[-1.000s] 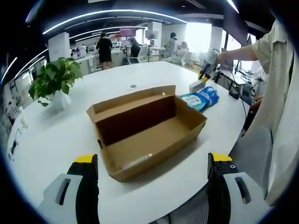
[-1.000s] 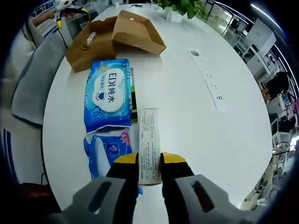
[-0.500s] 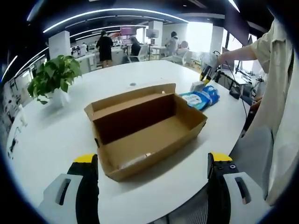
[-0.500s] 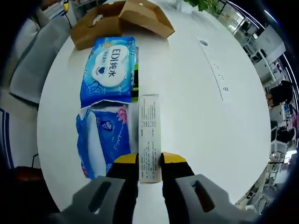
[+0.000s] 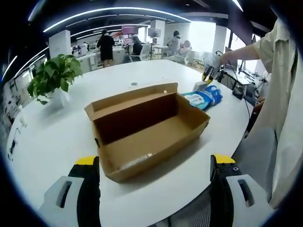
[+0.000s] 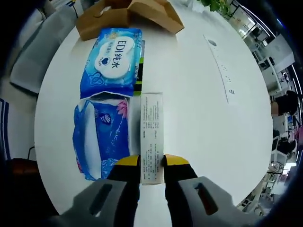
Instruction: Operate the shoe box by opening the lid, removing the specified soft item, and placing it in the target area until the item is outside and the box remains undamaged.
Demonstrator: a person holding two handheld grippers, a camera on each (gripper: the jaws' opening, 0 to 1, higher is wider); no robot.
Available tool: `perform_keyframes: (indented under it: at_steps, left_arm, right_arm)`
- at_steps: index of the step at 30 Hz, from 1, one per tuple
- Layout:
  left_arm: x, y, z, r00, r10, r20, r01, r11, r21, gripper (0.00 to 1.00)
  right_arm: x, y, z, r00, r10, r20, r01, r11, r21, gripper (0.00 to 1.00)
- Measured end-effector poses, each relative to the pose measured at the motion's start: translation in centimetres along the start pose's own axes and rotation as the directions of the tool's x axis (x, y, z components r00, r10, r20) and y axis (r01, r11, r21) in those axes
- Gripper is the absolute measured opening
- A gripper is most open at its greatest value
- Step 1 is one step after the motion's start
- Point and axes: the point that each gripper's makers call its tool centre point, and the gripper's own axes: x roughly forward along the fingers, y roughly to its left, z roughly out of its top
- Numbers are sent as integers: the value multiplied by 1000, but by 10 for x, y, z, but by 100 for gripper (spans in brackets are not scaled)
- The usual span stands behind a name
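The brown cardboard shoe box point(image 5: 149, 130) lies open on the white table point(image 5: 52, 137) in the left gripper view, lid folded back, with a small pale item on its floor near the front wall. My left gripper point(image 5: 154, 177) is open, short of the box. In the right gripper view, my right gripper point(image 6: 152, 168) is shut on a long white printed carton point(image 6: 152, 132) just above the table. Left of the carton lie two blue soft packs, one point(image 6: 112, 61) farther off and one point(image 6: 102, 137) closer. The same box point(image 6: 130, 12) sits at the top there. The far right gripper point(image 5: 208, 75) appears beside the blue packs point(image 5: 204, 98).
A potted plant point(image 5: 52, 78) stands at the table's far left. A person's sleeve and body point(image 5: 279, 99) fill the right side, with a grey chair below. People and desks are far behind. A power strip slot point(image 6: 220, 66) runs along the table.
My right gripper with the carton has moved away from the box, so the blue packs sit lower in view. The left gripper view has barely shifted.
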Motion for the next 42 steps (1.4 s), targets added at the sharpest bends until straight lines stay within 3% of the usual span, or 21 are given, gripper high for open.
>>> perform_keyframes:
  at_steps: [9,14,25,31,42]
  left_arm:
    - [-1,-1,-1,1000,-4,-1,4,1000,3,99]
    - [-1,-1,-1,1000,-7,-3,7,1000,13,99]
    - [-6,8,13,999,4,36,-4,1000,19,98]
    - [-6,11,16,999,-12,30,11,1000,23,93]
    - [-5,18,25,998,-40,51,38,999,26,91]
  right_arm:
    - [-1,-2,-3,1000,-18,-12,18,1000,-6,19]
    - [-7,-6,-2,998,-57,-5,57,998,3,25]
    - [-32,-7,-1,988,-151,28,146,981,129,33]
    - [-55,-7,12,962,-246,120,199,930,310,41]
    - [-83,26,38,929,-307,207,196,882,428,55]
